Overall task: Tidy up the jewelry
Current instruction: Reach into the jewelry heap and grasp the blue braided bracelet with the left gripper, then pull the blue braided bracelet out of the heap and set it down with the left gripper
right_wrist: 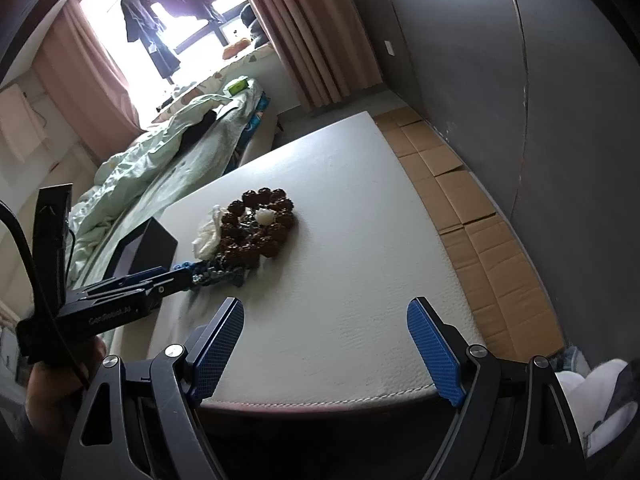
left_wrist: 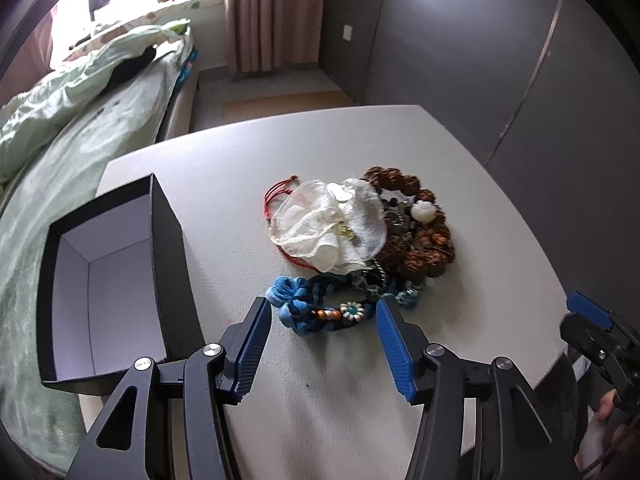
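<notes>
1. Jewelry pile (left_wrist: pixel 360 240) lies mid-surface (left_wrist: pixel 224 184), right of an open black box (left_wrist: pixel 168 248).
2. Left tongs (left_wrist: pixel 324 312) stand parted, straddling the blue braided bracelet (left_wrist: pixel 316 308); pads not seen pressing it.
3. Right tongs (right_wrist: pixel 324 316) gape wide over bare surface, holding nothing.

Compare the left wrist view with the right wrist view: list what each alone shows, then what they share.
Left wrist only: the black box's white inside, the red cord, the flower charm.
Right wrist only: cardboard sheets on the floor, hanging clothes.
Both: the brown bead bracelet, white pouch, blue braided bracelet, table, bed.
</notes>
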Tool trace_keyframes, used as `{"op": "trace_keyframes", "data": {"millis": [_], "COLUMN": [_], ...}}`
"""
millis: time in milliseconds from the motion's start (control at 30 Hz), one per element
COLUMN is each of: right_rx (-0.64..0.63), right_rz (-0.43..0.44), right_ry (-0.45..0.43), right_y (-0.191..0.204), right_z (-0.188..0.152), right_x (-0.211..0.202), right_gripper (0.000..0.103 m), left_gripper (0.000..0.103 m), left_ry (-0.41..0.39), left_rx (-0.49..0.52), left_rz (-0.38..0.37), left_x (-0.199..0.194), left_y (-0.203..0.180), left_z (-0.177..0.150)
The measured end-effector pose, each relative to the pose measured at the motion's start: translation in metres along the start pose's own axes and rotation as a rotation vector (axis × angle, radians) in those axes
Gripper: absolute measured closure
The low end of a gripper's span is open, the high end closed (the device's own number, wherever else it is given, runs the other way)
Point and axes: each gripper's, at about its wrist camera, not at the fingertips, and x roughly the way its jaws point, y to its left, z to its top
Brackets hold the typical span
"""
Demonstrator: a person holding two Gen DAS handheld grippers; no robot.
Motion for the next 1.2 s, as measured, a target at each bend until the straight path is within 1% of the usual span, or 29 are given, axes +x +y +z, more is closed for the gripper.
{"op": "trace_keyframes", "data": {"millis": [133,200,233,267,300,333,433,500,567,600,667,733,767,800,1000,1133,1200], "right_rx": [0.013,0.013,0.013,0.010,0.005,-0.004,-0.020,-0.013,0.001,0.014,0.022,0.021,0.023,0.023,0.002,-0.044,-0.073], "right_rz": [0.003,0.007,0.008,0.010,0.014,0.019,0.041,0.072,0.095,0.111,0.115,0.102,0.097,0.094,0.040,-0.006,-0.035], "right_ry": [0.007,0.011,0.013,0.014,0.011,0.005,-0.011,-0.009,0.001,0.011,0.027,0.050,0.062,0.068,0.104,0.120,0.145], "right_y": [-0.003,-0.001,0.000,0.002,0.004,0.008,0.018,0.021,0.023,0.023,0.025,0.029,0.031,0.032,0.047,0.058,0.063], "right_z": [0.001,0.002,0.003,0.004,0.006,0.008,0.017,0.025,0.030,0.036,0.042,0.046,0.049,0.050,0.064,0.078,0.084], "right_x": [0.004,0.006,0.007,0.008,0.009,0.009,0.014,0.021,0.029,0.036,0.048,0.060,0.066,0.071,0.105,0.123,0.133], "right_gripper": [0.018,0.019,0.019,0.019,0.019,0.019,0.019,0.021,0.030,0.031,0.040,0.045,0.046,0.046,0.046,0.046,0.046], "left_gripper": [0.047,0.049,0.056,0.062,0.075,0.084,0.092,0.093,0.094,0.094,0.095,0.095,0.096,0.103,0.103,0.103,0.103], "left_ry": [-0.004,0.011,0.019,0.029,0.042,0.051,0.029,-0.004,-0.031,-0.041,-0.062,-0.080,-0.091,-0.101,-0.136,-0.140,-0.144], "left_rx": [-0.020,-0.026,-0.020,-0.025,-0.040,-0.063,-0.091,-0.084,-0.078,-0.077,-0.074,-0.071,-0.069,-0.066,-0.049,-0.048,-0.058], "left_rz": [-0.012,-0.026,-0.009,-0.011,-0.026,-0.039,-0.052,-0.052,-0.062,-0.066,-0.068,-0.065,-0.067,-0.068,-0.053,-0.042,-0.041], "left_x": [0.002,0.006,0.008,0.010,0.012,0.013,0.006,-0.004,-0.015,-0.019,-0.029,-0.037,-0.042,-0.046,-0.060,-0.064,-0.066], "left_y": [0.000,-0.001,-0.002,-0.003,0.000,0.004,0.012,0.012,0.012,0.013,0.013,0.015,0.016,0.017,0.028,0.035,0.038], "left_z": [0.004,0.006,0.005,0.005,0.006,0.006,0.007,0.010,0.012,0.014,0.016,0.017,0.018,0.019,0.027,0.029,0.028]}}
